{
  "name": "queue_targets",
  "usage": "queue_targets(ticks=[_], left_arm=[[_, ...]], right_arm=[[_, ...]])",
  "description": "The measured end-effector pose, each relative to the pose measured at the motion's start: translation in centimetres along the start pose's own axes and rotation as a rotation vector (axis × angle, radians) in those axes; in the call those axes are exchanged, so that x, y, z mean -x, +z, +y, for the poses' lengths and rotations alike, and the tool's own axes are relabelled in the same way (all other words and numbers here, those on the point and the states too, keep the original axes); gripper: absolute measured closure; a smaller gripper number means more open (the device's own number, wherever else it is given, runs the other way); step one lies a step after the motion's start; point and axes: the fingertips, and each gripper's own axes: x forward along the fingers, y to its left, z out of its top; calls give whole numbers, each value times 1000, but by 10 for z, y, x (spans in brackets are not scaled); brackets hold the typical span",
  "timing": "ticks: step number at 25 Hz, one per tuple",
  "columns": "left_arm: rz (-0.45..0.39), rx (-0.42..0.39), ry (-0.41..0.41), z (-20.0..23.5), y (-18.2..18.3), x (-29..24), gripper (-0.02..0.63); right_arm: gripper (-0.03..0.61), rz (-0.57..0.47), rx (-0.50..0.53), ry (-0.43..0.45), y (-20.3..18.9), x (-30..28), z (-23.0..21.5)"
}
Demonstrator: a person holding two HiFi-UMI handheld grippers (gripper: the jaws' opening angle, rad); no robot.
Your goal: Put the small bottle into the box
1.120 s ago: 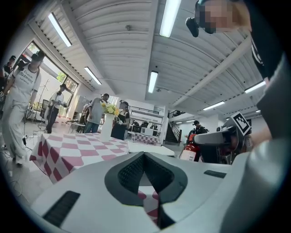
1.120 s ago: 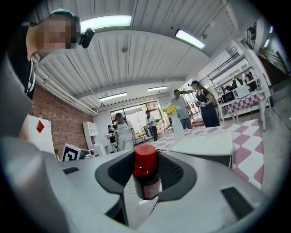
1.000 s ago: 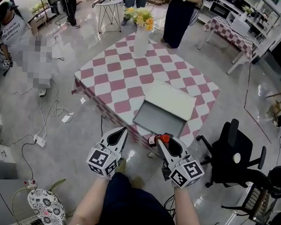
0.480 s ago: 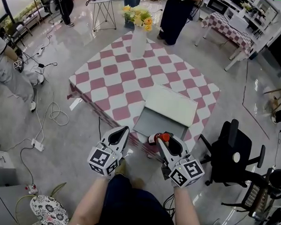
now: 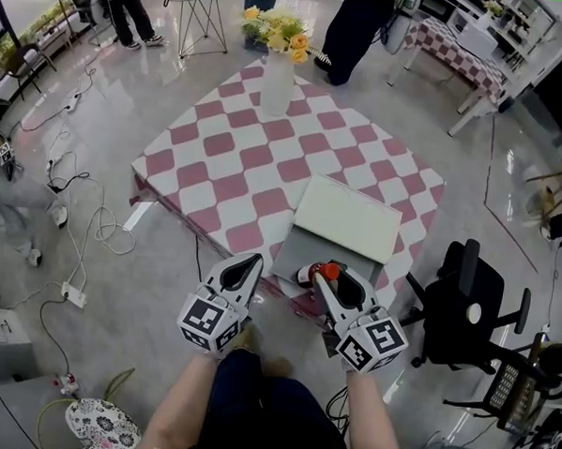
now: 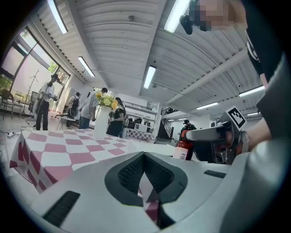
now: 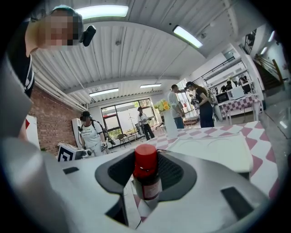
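Observation:
The small bottle (image 5: 322, 272), dark with a red cap and a white label, stands upright between the jaws of my right gripper (image 5: 329, 278), which is shut on it. It hangs at the near edge of the open box (image 5: 312, 251), whose grey inside faces up and whose white lid (image 5: 347, 217) lies back on the checked table (image 5: 237, 160). In the right gripper view the bottle (image 7: 146, 175) fills the middle of the jaws. My left gripper (image 5: 248, 262) hovers off the table's near edge, left of the box, shut with nothing in it (image 6: 144, 155).
A white vase of yellow flowers (image 5: 278, 73) stands at the table's far corner. A black office chair (image 5: 464, 308) is close on the right. Cables and a power strip (image 5: 75, 293) lie on the floor at left. People stand beyond the table.
Both grippers have edged slightly toward the table and box, the bottle still held in the right one. The person at the left of the floor has moved almost out of view.

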Motion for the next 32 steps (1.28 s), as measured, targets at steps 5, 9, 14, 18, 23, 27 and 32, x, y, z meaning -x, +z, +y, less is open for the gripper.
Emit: queue_targets(ticks=[5,9,14,18,23,27,32], left_arm=[[10,-1,-18,9,-3,-8,614],[18,-4,-30,14,-5,-12,614],[26,1,-35,22,-10,-16,614],[36,9,-42,25,-15,-18,614],[44,9,-52,30,-20,-21,614],[52,11,-56,33,-25,-23,614],[50,15,-56,39,-27,-24,614]], right_arm=[[428,22,19,-13,-3,-18,-3],[426,46,35,-15,-7,-29,-4],[426,71,50,-15,-13,-41,-5],[426,117,92,-13,-23,-52,-3],[426,156,118,-7,-34,-64,-3],[426,187,144,0,-42,-73,-3],[426,218,173,10,-49,-82,-2]])
